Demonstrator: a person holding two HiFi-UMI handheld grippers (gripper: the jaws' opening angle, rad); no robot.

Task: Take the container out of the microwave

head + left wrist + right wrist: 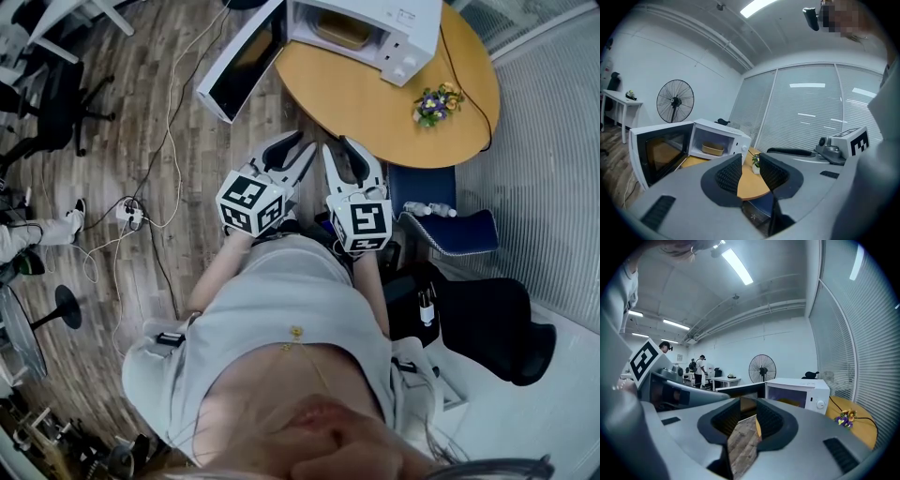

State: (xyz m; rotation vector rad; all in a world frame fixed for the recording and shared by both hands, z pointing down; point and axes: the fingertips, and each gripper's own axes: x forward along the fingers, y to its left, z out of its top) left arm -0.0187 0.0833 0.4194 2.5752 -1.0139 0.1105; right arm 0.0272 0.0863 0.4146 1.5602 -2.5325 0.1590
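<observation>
Ahead of your left hand-held gripper [751, 163], its own body covers most of the surface [751, 185]; only a wedge shows between the jaws. In the head view the microwave [394, 37] runs off the top edge. Beyond your right hand-held gripper [749, 409], the container [791, 402] is just a tan smear in the cavity, shape unclear.

Your right tool [748, 406] has its jaws apart, with only wooden floor [740, 446] showing in the gap. From there, the white microwave [799, 392] stands at 2 o'clock, its door [740, 391] swung open. Flowers [846, 418] sit on the tabletop [862, 430] at 3 o'clock, and a fan [762, 368] stands at 12.
</observation>
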